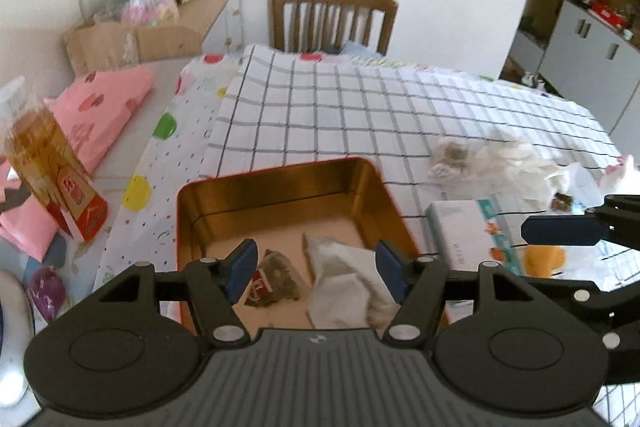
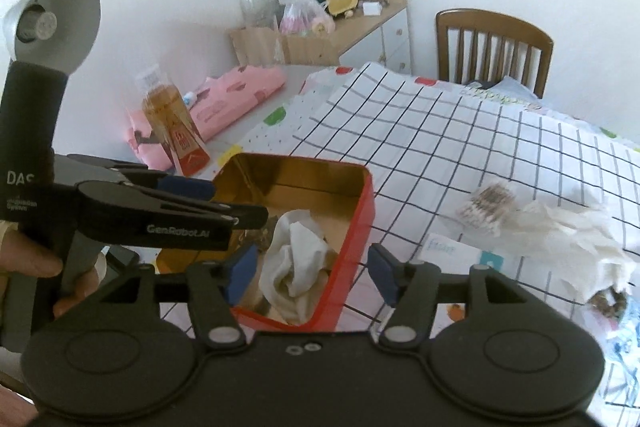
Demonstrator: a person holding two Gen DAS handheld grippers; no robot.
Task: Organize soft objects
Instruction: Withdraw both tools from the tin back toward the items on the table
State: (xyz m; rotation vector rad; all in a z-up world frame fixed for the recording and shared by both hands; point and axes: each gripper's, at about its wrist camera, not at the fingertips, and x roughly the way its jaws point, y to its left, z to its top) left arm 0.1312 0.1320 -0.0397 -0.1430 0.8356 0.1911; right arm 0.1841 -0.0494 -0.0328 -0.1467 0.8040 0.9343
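One crumpled white cloth (image 1: 344, 279) and one tea sachet (image 1: 272, 281) are seen lying in the red tin (image 1: 280, 183) near the surface's front edge, the cloth's long axis running front to back. Both the left tongs (image 1: 316, 273) and the right tongs (image 2: 310, 273) are held partly open and empty. "GenRobot.AI" is read on the left tongs.

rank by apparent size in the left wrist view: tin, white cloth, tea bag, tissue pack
1. tin
2. white cloth and tissue pack: they look alike in size, and the pack is partly hidden, so no ranking
3. tea bag, smallest
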